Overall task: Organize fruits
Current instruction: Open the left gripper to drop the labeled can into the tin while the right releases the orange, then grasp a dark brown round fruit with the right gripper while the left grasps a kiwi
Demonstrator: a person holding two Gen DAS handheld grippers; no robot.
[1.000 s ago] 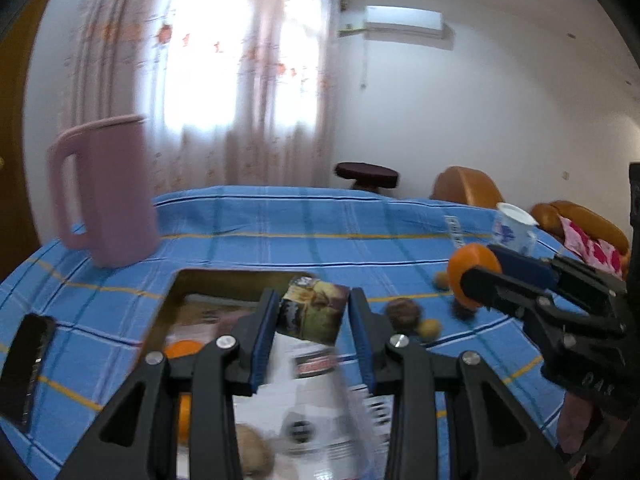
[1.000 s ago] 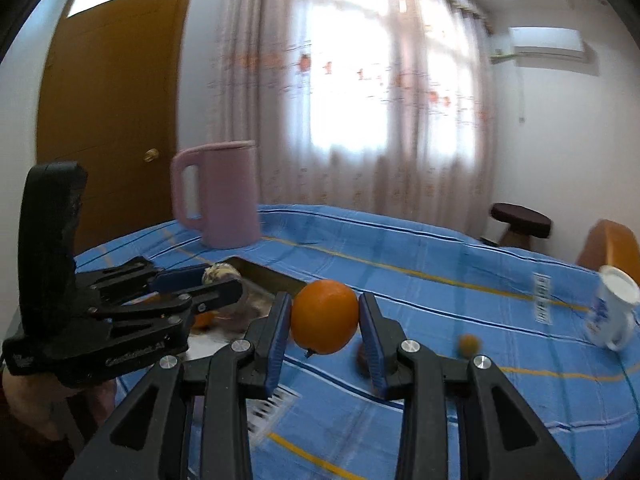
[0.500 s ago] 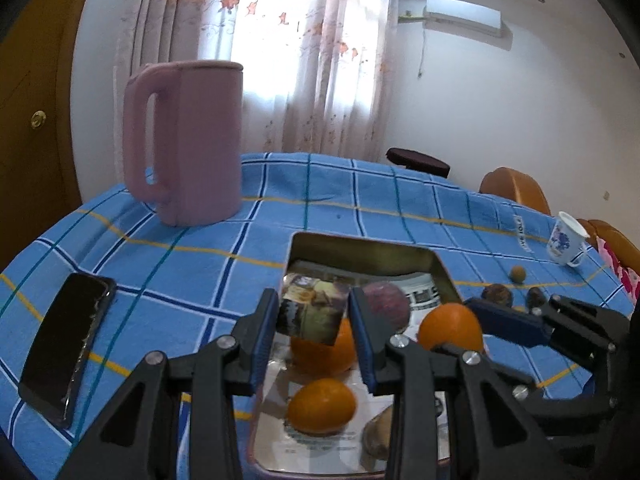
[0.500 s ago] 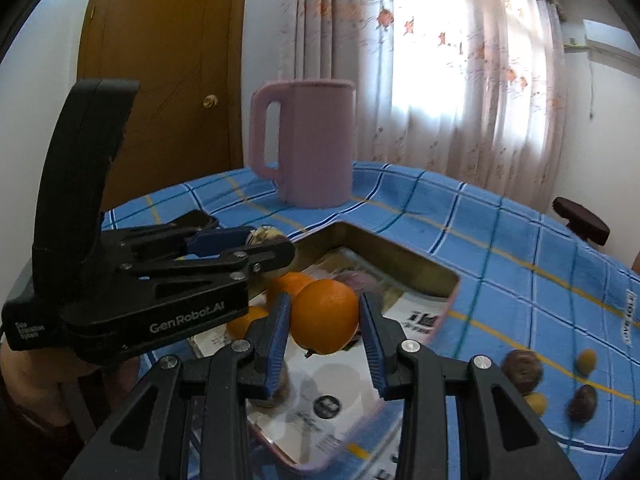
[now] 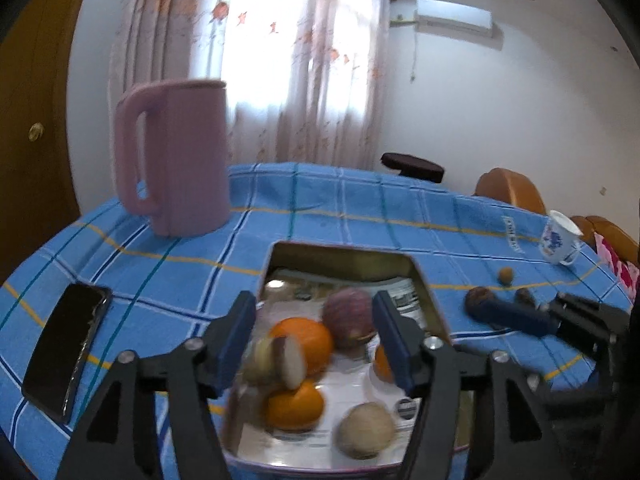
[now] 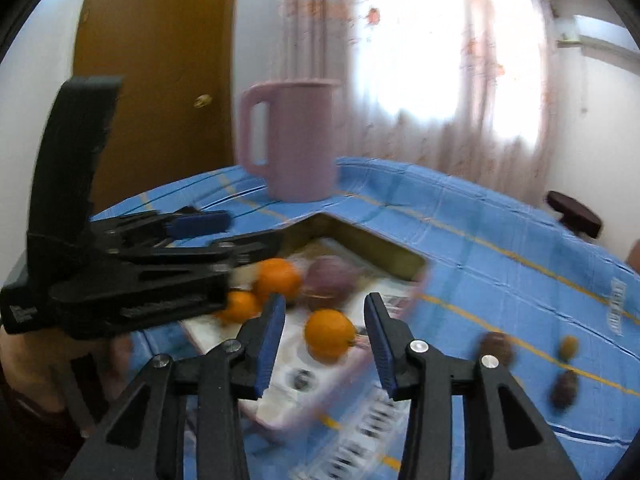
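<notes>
A metal tray lined with printed paper sits on the blue checked tablecloth. It holds oranges, a purple fruit and a beige fruit. My left gripper is open above the tray; a blurred brown cut fruit is loose between its jaws. My right gripper is open over the tray's near edge, with an orange free between its jaws. Small dark and yellow fruits lie on the cloth to the right.
A pink pitcher stands behind the tray. A black phone lies at the left. A white and blue mug stands far right. A dark stool and orange chairs are beyond the table.
Both grippers opened over the tray. The left let go of the brown fruit piece and the right let go of the orange; both pieces are now loose.
</notes>
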